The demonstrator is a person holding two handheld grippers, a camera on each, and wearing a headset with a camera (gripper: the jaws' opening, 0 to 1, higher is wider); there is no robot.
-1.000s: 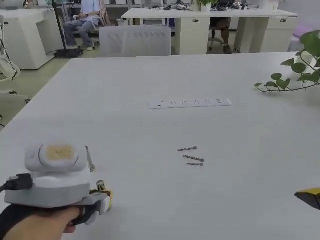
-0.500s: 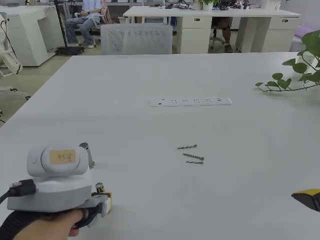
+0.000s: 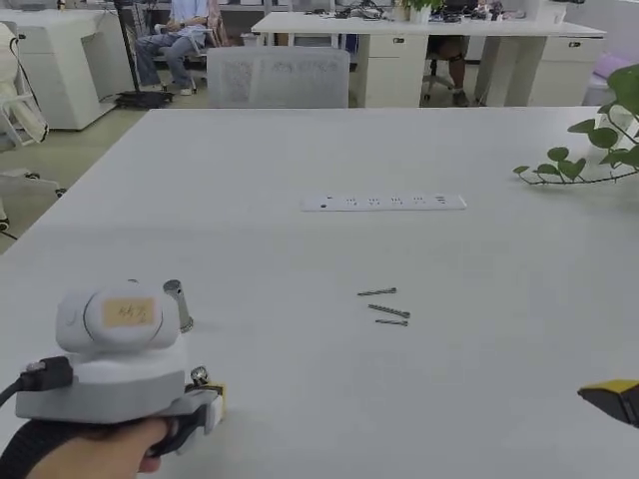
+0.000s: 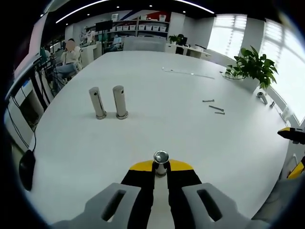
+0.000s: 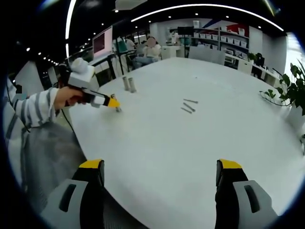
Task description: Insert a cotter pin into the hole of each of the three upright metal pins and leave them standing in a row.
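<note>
An open office of desks and shelving lies behind your white counter [image 3: 300, 150]. A white power strip [image 3: 383, 203] lies across the counter's middle, and a leafy plant [image 3: 589, 150] reaches in at the right edge. On the near side of the strip, about halfway between the left and right edges, three cotter pins [image 3: 388, 311] lie flat and close together, apart from both tools.

Your left gripper [image 4: 160, 168] sits by the near left corner. Its fingers are clenched on the third metal pin [image 4: 160, 157], which stands upright between the yellow tips; you cannot tell whether its base touches the counter. Beyond it, toward the left edge, two metal pins [image 4: 119, 101] stand upright just beside each other, well apart from the cotter pins.

Your right gripper [image 5: 159, 168] hangs at the near edge toward the right corner, fingers spread wide with nothing between them, pointing across the counter toward the cotter pins and the other tool
</note>
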